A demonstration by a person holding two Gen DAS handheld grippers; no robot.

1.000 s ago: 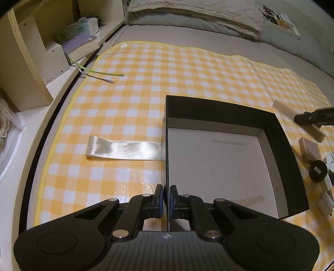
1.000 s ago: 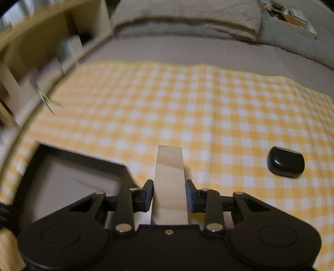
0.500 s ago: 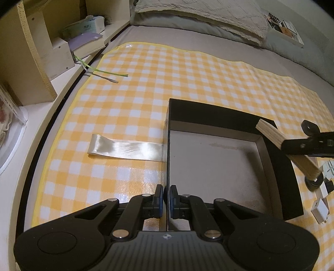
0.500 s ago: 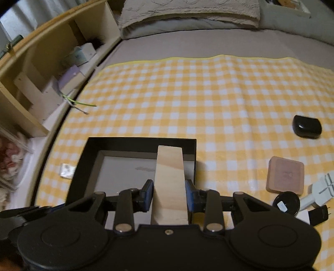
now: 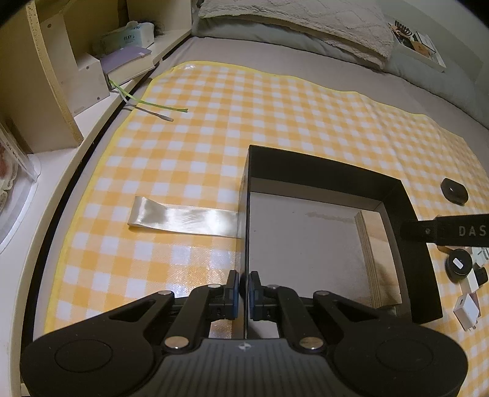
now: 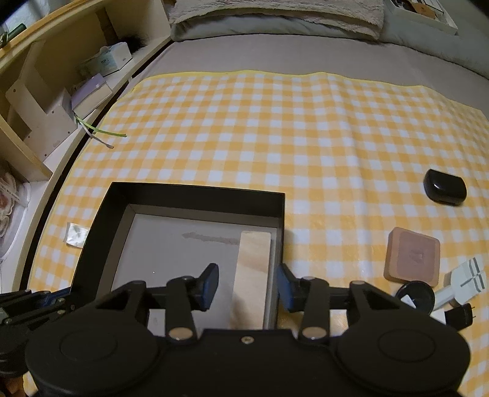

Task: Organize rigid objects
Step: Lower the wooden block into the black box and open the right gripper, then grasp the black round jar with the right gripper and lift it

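A black open box [image 5: 394,189] [image 6: 195,189] sits on the yellow checked cloth. My left gripper [image 5: 243,288] is shut on the box's left wall. A pale wooden block [image 5: 380,259] [image 6: 253,268] lies flat inside the box along its right wall. My right gripper [image 6: 247,288] is open just above the block, one finger on each side, not touching it; its arm shows in the left wrist view [image 5: 446,230]. On the cloth to the right lie a black case [image 6: 444,186], a pink square block [image 6: 412,258], a black round disc [image 6: 415,297] and white chargers [image 6: 464,282].
A shiny ribbon strip [image 5: 183,220] lies left of the box. A wooden shelf [image 5: 61,76] with books and boxes runs along the left. A green strip and a cable [image 5: 152,108] lie at the cloth's far left. A pillow [image 5: 305,21] lies at the back.
My right gripper carried the wooden block over the box, lowered it inside along the right wall, and opened, letting it go. The left gripper has kept its hold on the box wall.
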